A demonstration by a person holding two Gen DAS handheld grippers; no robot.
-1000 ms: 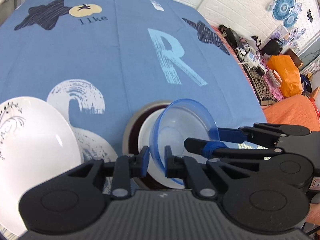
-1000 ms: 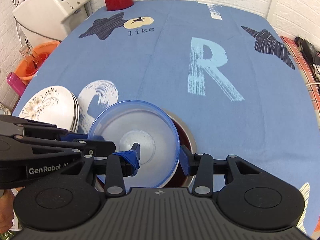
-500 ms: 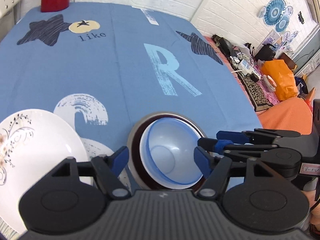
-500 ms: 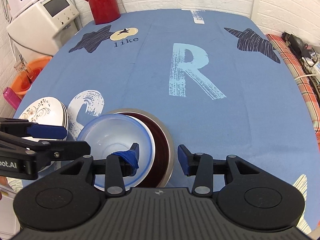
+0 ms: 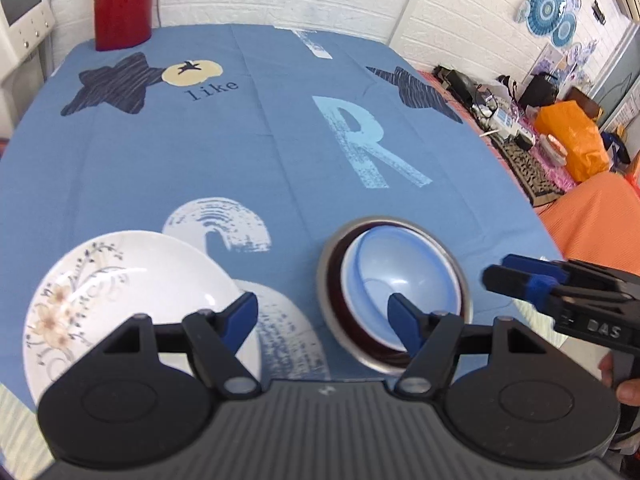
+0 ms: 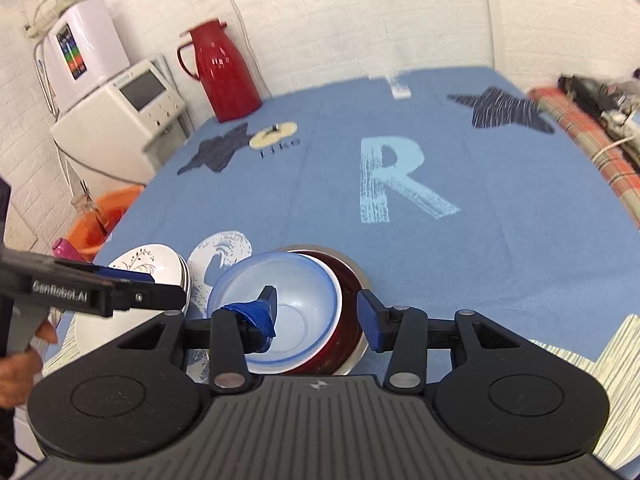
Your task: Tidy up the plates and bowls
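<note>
A translucent blue bowl [image 5: 400,276] [image 6: 304,280] sits nested in a dark red bowl [image 6: 349,292], which rests inside a steel bowl [image 5: 332,280] near the table's front edge. To its left lies a stack of white floral plates [image 5: 132,304] [image 6: 156,264]. My left gripper [image 5: 322,316] is open and drawn back, between the plates and the bowls, with nothing in it. My right gripper [image 6: 316,312] is open above the near side of the bowl stack, holding nothing. Each gripper shows in the other's view: the right gripper [image 5: 496,268] beside the bowls, the left gripper [image 6: 168,290] over the plates.
A blue printed tablecloth [image 5: 280,140] covers the table. A red thermos [image 6: 222,72] stands at the far left corner, beside a white appliance [image 6: 120,120]. An orange basin [image 6: 100,220] sits off the left edge. Clutter and an orange bag [image 5: 572,140] lie to the right.
Both grippers held the blue bowl by its rim, tilted over the stack. It now rests in the red bowl, and both grippers have opened and drawn back and upward.
</note>
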